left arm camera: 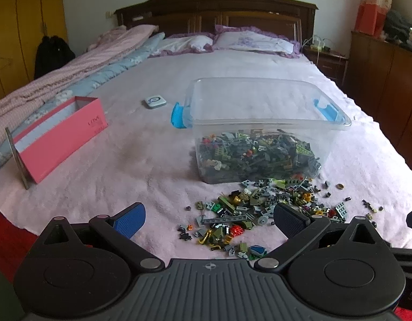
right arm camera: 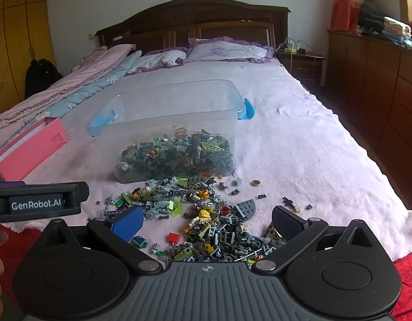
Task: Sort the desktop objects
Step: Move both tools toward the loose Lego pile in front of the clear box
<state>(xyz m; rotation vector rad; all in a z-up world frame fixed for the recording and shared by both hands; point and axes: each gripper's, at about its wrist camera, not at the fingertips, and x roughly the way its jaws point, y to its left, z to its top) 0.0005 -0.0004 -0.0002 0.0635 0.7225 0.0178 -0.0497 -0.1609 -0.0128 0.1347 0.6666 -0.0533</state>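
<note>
Bedroom, pink fuzzy blanket (left arm camera: 125, 165) over bed. Left gripper (left arm camera: 210, 218) wide open, empty, above near edge. Right gripper (right arm camera: 206, 222) wide open, empty, over scattered small plastic building bricks (right arm camera: 206, 214). Clear plastic bin with blue latches (right arm camera: 173, 123) mid-blanket, part-filled. Pink cardboard box (left arm camera: 58, 133) at left edge.

Bed (left arm camera: 141, 160): wide, covered with a pale pink fleecy blanket (left arm camera: 259, 64); dark wooden headboard (left arm camera: 216, 8) at the far end.

Items lying directly on it:
- Clear plastic bin (left arm camera: 259, 123) with blue handles, upright, centre, part-filled with small building bricks.
- Loose bricks (left arm camera: 259, 214), mostly grey and green, scattered over the blanket just in front of the bin.
- Pink box (left arm camera: 64, 139), open-topped, at the left side.
- Small white device (left arm camera: 154, 101), beyond the box.
- Two pillows (left arm camera: 248, 40) against the headboard.
- Folded quilts (left arm camera: 80, 72), pink and light blue, along the left edge.
</note>
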